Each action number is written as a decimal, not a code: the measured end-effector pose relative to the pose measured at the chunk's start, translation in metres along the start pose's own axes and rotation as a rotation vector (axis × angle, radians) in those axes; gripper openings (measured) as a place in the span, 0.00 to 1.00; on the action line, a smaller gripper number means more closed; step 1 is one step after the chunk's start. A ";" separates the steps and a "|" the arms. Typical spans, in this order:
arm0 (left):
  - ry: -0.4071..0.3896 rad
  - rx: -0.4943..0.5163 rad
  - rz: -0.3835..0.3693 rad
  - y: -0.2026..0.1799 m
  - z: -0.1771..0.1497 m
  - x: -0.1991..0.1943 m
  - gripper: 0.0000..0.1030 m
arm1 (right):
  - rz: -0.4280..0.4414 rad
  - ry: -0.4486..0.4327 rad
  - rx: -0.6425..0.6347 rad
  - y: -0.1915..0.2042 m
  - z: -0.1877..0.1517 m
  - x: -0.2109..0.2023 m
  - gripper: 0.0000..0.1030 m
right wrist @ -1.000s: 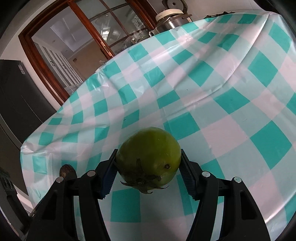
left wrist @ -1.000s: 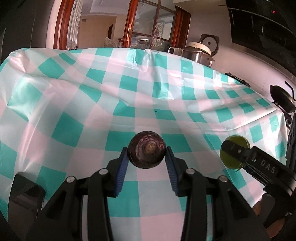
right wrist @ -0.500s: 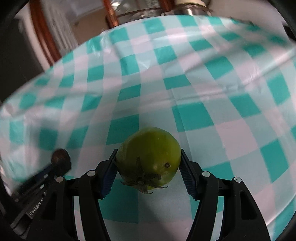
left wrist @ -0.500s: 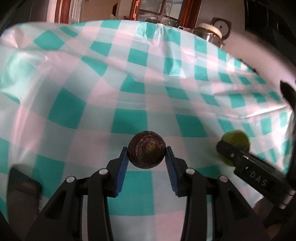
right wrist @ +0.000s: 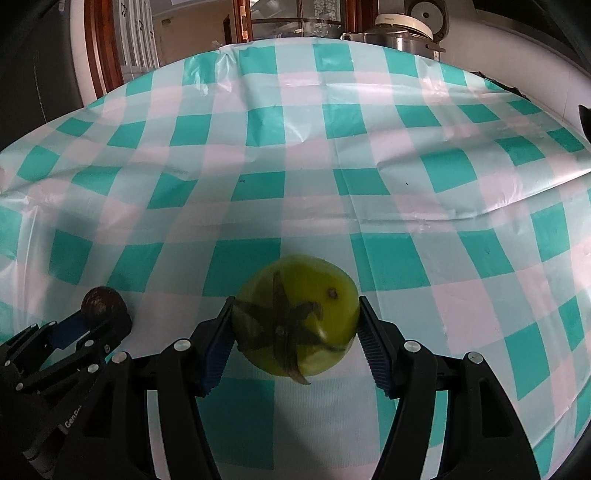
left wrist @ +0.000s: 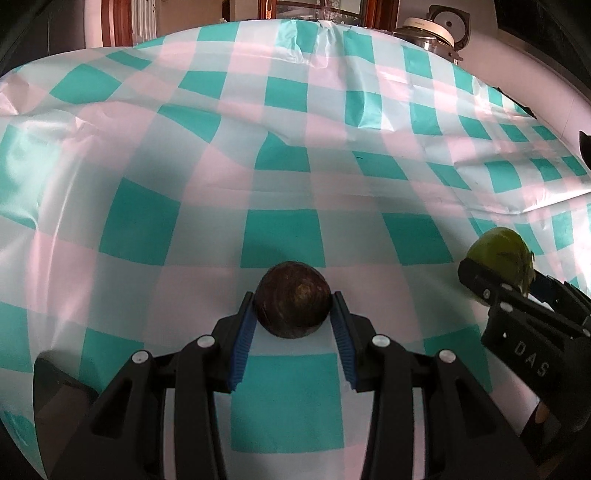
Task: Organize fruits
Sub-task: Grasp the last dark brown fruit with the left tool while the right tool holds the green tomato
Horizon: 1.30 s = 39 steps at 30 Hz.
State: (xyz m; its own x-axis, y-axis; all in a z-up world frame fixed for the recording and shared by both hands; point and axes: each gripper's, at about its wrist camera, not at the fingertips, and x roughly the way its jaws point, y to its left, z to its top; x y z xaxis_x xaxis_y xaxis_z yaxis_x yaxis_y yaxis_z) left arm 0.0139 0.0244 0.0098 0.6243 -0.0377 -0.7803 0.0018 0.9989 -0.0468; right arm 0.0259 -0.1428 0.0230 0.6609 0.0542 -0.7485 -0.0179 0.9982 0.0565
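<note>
My left gripper (left wrist: 293, 301) is shut on a dark brown round fruit (left wrist: 293, 298), held just over the teal-and-white checked tablecloth (left wrist: 280, 155). My right gripper (right wrist: 295, 319) is shut on a green tomato (right wrist: 314, 291) with a dark dried calyx facing the camera. The right gripper (left wrist: 517, 291) with the green tomato (left wrist: 496, 251) shows at the right edge of the left wrist view. The left gripper (right wrist: 92, 321) with the brown fruit (right wrist: 100, 302) shows at the lower left of the right wrist view.
The tablecloth is wrinkled, with a raised fold at the right (right wrist: 480, 210). A rice cooker (right wrist: 402, 31) stands beyond the far edge. A wood-framed glass door (right wrist: 295, 18) is behind the table. A dark object (left wrist: 583, 144) pokes in at the far right.
Both grippers have tilted down and moved closer to the cloth, each still holding its fruit. The tomato has rolled in the right jaws, its calyx now facing the camera.
</note>
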 end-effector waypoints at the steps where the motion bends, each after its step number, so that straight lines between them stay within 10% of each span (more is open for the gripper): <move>1: 0.001 -0.001 0.002 0.001 0.001 0.001 0.42 | 0.003 0.002 0.003 -0.001 0.003 0.002 0.62; 7: 0.005 -0.014 0.014 0.003 0.009 0.007 0.51 | 0.012 0.014 0.010 -0.003 0.019 0.017 0.61; 9: -0.001 -0.012 0.025 0.003 0.010 0.007 0.38 | 0.012 0.007 0.001 -0.002 0.024 0.020 0.61; 29: -0.010 -0.050 -0.022 0.027 0.000 -0.003 0.38 | 0.075 0.035 -0.064 0.009 0.015 0.018 0.60; 39: -0.107 0.017 -0.196 0.011 -0.011 -0.059 0.38 | 0.164 -0.074 -0.041 -0.015 -0.006 -0.067 0.60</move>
State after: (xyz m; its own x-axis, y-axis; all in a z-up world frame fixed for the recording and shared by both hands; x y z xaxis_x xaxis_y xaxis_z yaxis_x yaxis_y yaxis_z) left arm -0.0313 0.0369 0.0487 0.6898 -0.2291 -0.6868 0.1441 0.9731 -0.1799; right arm -0.0224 -0.1609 0.0684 0.7003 0.2161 -0.6803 -0.1593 0.9764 0.1461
